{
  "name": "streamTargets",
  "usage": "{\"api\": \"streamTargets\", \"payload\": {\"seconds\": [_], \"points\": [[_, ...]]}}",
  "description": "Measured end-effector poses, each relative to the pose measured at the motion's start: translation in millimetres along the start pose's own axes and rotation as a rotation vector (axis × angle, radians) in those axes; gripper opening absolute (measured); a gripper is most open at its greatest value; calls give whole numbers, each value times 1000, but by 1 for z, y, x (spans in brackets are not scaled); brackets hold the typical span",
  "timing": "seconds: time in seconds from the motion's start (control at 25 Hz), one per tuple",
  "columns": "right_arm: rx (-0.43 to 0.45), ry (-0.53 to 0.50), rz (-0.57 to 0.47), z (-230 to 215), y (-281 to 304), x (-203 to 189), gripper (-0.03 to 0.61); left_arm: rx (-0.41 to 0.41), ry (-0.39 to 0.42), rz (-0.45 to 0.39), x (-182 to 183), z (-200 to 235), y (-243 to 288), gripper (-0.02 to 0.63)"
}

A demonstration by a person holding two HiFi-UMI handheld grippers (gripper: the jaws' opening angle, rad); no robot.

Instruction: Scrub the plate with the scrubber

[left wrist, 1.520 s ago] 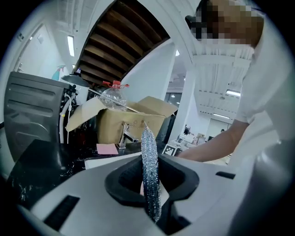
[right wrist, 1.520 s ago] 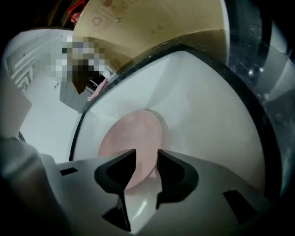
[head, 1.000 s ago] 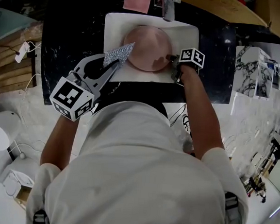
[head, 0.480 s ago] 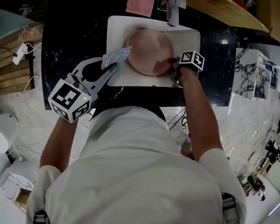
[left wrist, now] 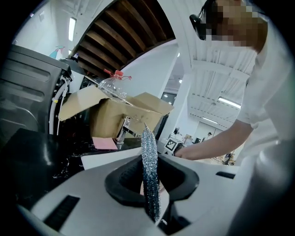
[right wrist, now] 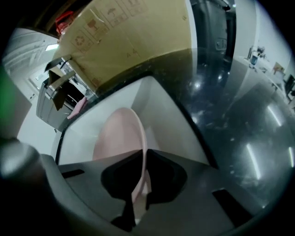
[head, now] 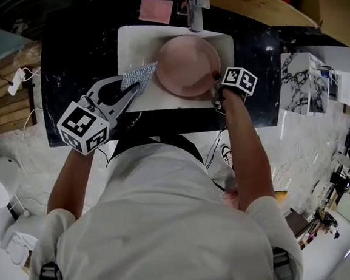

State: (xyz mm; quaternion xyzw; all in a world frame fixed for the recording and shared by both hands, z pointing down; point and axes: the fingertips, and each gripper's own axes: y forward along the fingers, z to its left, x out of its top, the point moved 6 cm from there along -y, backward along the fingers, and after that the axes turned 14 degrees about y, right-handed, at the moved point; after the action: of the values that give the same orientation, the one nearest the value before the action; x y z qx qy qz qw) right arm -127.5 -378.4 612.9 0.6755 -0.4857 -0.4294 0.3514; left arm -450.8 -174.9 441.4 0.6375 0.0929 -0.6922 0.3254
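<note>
**Pink plate pinched at its rim over the white sink**

The plate [head: 187, 64] is a smooth, round, pale pink disc with a shallow raised edge and a matte finish. It sits inside a white rectangular sink [head: 125, 46] with rounded corners, which is let into a glossy black bench [head: 80, 42] veined with white like marble. Nothing else that I can see is in the basin.

The right claw [head: 216, 88] comes down steeply at the plate's right edge. Its dark jaws have just been closing, and they are now clamped on the thin rim, which runs edge-on between them. A cube with black-and-white square markers [head: 239, 79] sits on top of it.

The left claw [head: 134, 84], pale grey with dark pads, is pressed tight on the scrubber [left wrist: 150, 184]. The scrubber is a flat, pointed piece of glittering silver mesh, coarse and metallic. Its tip hangs over the left part of the sink, just beside the plate's left edge; I cannot tell whether the two touch.

Behind the sink stands a metal tap [head: 196, 13]. A soft-looking pink square [head: 156, 10] lies on the bench to its left. A brown cardboard box [right wrist: 133, 37] rises behind them.
</note>
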Motion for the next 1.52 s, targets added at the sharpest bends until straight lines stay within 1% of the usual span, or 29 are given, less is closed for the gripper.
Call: {"api": "streamTargets", "payload": {"seconds": [0.12,0.28,0.4,0.52,0.64,0.8,1.0,1.16,1.28,1.44,1.52], "points": [[28,1,-61,-3,-26,6,18,-31,13,-1,4,-12,15,74],[98,-1,-147,-8,-67,10,18,-76,48,0,15,-38,35,74],[155,-9,-197,-17,-100,9,18,-99,40,-6,27,-62,51,72],[221,-34,-233,-29,-135,7,18,-100,36,-15,41,-91,71,72],[276,-62,-262,-46,-165,-1,18,-95,48,-24,53,-127,91,72],[352,-73,-291,-72,-199,-10,18,-89,113,-21,72,-176,117,72],[429,-102,-311,-101,-239,-28,18,-94,166,7,82,-238,146,72],[468,-144,-333,-118,-263,-42,18,-116,192,58,86,-279,172,72],[480,-167,-356,-129,-273,-51,18,-126,184,98,86,-299,191,72],[495,-192,-369,-143,-284,-65,18,-146,116,153,83,-314,210,72],[504,-196,-371,-149,-287,-72,18,-157,96,178,82,-321,215,72]]}}
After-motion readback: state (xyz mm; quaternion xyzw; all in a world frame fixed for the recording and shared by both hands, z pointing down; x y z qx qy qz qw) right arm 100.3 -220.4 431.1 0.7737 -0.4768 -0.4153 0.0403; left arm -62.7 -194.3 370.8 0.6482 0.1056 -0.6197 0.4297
